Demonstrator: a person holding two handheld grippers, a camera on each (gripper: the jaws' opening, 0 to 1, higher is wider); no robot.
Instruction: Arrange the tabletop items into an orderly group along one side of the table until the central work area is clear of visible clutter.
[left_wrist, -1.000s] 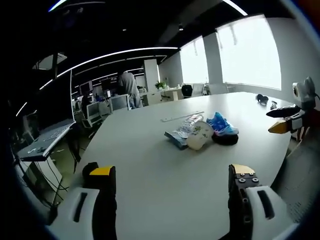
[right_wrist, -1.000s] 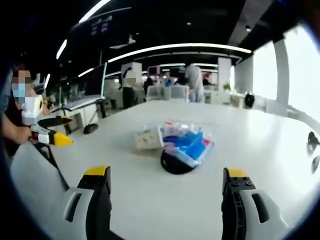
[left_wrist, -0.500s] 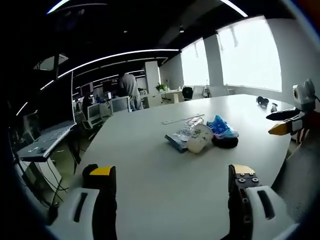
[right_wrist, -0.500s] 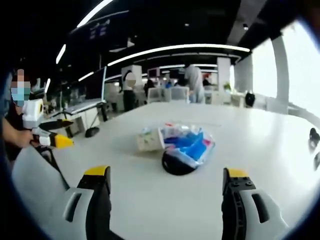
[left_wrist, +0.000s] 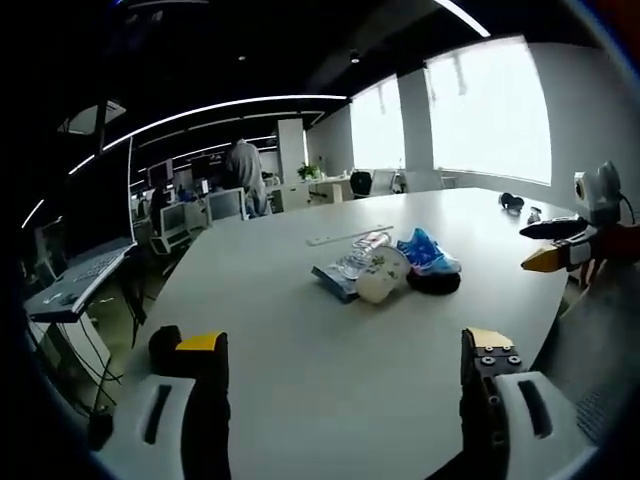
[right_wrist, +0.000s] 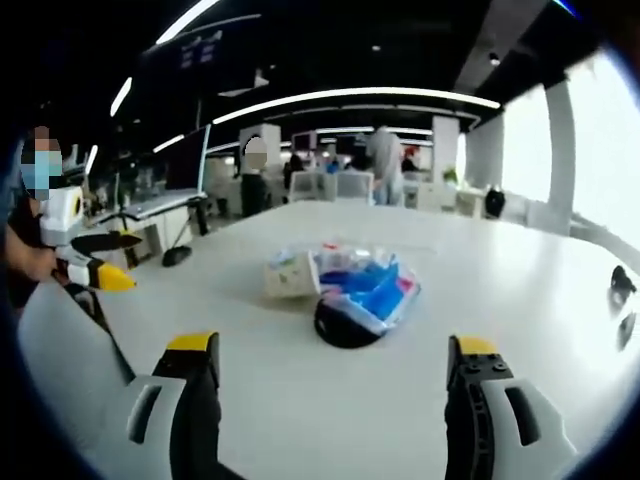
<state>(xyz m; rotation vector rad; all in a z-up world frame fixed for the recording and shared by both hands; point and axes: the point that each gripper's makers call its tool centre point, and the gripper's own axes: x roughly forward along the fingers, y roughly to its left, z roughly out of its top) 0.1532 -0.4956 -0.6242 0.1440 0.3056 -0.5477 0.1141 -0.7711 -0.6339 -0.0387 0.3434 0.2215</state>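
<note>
Left gripper view looks across a large white bench (left_wrist: 300, 370) in an open office, and the right gripper view takes in the same bench (right_wrist: 330, 400) from another side. One cluster of items lies near the middle of the bench, well apart from both tongs.

The left tongs (left_wrist: 345, 350) have their jaws spread wide, nothing between them and nothing touched; the bench surface shows in the gap. The right tongs (right_wrist: 335, 350) are equally wide apart and empty. Each tongs also appears at the edge of the other's view, off the bench edge: the right tongs (left_wrist: 560, 245) at the right of the left gripper view, the left tongs (right_wrist: 95, 262) at the left of the right gripper view, held by a person's hand.

In the cluster, counted: one blue-and-clear plastic bag (right_wrist: 375, 290), one black round object (right_wrist: 340, 325) partly under it, one white printed pack (right_wrist: 290, 272), and one round white lid-like disc (left_wrist: 380, 275) leaning against the pile. One long pale strip (left_wrist: 345, 235) lies flat behind the cluster, its long axis running across the left gripper view. Two small dark objects (left_wrist: 512, 202) sit far off near the bench's window side.

Two people stand among desks in the background.
</note>
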